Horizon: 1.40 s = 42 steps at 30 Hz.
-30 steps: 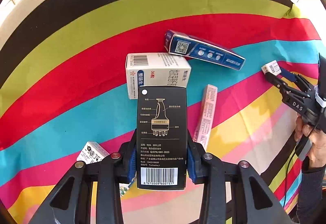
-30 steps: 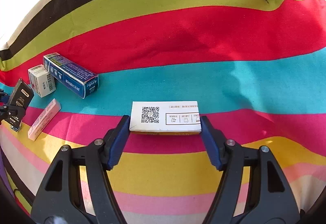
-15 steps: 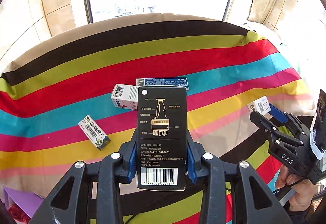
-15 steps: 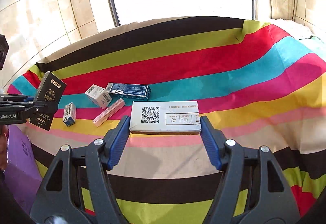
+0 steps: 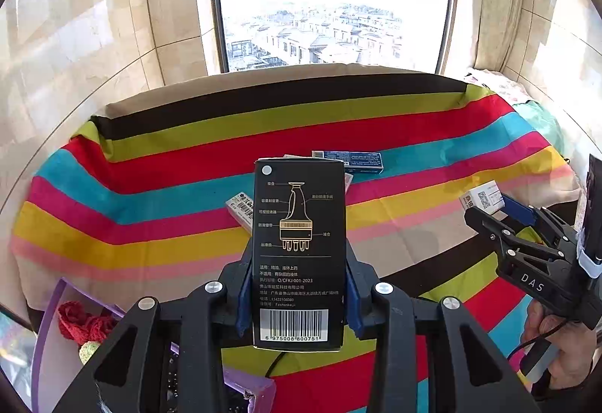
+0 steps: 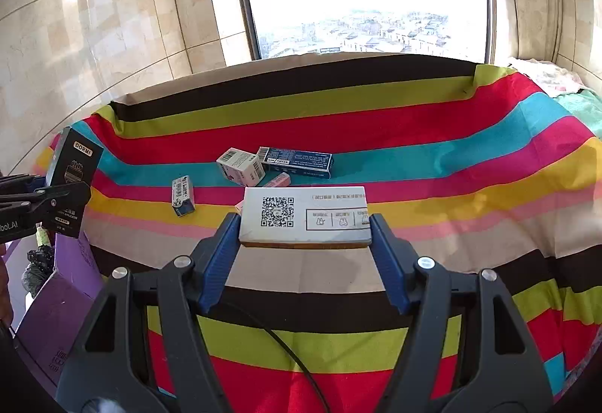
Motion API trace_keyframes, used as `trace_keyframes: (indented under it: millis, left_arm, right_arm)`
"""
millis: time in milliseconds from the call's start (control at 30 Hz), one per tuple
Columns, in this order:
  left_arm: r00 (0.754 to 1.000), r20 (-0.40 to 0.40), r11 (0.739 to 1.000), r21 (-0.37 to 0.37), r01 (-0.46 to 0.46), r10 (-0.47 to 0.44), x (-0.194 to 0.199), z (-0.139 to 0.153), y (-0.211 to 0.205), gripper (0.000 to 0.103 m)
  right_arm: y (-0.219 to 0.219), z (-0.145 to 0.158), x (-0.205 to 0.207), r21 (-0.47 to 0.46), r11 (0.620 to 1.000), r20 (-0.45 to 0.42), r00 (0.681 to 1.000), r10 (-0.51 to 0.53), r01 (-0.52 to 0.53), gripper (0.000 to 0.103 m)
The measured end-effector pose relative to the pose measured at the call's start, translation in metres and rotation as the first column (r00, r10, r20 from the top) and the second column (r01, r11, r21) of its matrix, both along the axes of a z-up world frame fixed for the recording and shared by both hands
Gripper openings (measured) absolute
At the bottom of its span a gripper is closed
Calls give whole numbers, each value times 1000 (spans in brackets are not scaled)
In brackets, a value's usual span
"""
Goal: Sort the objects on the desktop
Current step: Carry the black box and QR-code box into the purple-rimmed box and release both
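Room: tiled beige walls (image 6: 113, 37) surround a large window (image 6: 368, 6) that looks out over rooftops.
Work surface: striped cloth (image 6: 414, 134) in black, green, red, cyan, pink and yellow bands covers the table and hangs over its near edge.
Side container: purple bin (image 5: 49, 330) sits at the lower left of the left wrist view, below the table edge, with red knitted material (image 5: 81, 322) inside.
Left gripper (image 5: 297, 285): both blue pads press the long sides of the black box (image 5: 298, 255); the box stands upright between the fingers, barcode end nearest the camera, held clear above the cloth.
Right gripper (image 6: 304, 236): jaws stand wider, pads clamped on the 2 short ends of the white box (image 6: 304, 213); the box lies flat, QR code facing up, held above the cloth.
Person: a hand (image 5: 560, 349) grips the handle of the right gripper at the right edge of the left wrist view.
Items on cloth, cyan and pink bands:
- dark blue carton (image 6: 295, 161): lying flat, farthest back.
- white carton (image 6: 240, 166): just beside the dark blue carton, on its left.
- pink carton (image 6: 277, 181): partly hidden behind the white box.
- small blue-and-white carton (image 6: 183, 196): apart from the group, toward the left.
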<state>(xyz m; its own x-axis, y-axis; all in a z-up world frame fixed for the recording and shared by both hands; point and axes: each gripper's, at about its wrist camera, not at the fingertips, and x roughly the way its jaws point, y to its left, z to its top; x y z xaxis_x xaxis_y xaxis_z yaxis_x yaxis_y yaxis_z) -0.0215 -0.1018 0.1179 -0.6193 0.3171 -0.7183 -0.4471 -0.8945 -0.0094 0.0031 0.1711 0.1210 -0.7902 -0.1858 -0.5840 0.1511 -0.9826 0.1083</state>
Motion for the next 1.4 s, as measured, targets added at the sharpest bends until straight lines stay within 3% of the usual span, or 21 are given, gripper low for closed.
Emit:
trace_keyframes:
  millis: [433, 733, 867, 1067, 1133, 1233, 1400]
  left_arm:
    - [982, -65, 985, 16, -174, 175, 14, 22, -92, 39]
    - [961, -91, 965, 12, -262, 262, 22, 26, -137, 39]
    - [944, -107, 948, -30, -316, 311, 27, 25, -153, 40]
    - [924, -69, 922, -73, -380, 376, 36, 8, -179, 41]
    - [916, -52, 911, -95, -402, 399, 34, 2, -185, 47]
    - [917, -53, 915, -67, -398, 395, 36, 1, -187, 61]
    - [942, -58, 941, -57, -333, 330, 30, 5, -170, 64]
  right_arm:
    - [-87, 19, 15, -55, 977, -15, 979, 204, -205, 71]
    - [-176, 27, 41, -64, 907, -23, 909, 415, -416, 71]
    - [-210, 24, 54, -71, 873, -19, 876, 483, -483, 71]
    - [-246, 10, 66, -96, 820, 7, 823, 568, -565, 71]
    - [-254, 4, 66, -102, 802, 34, 803, 595, -589, 74]
    - [-255, -2, 67, -99, 809, 49, 809, 585, -579, 84]
    - [-239, -3, 56, -90, 853, 55, 853, 520, -514, 87]
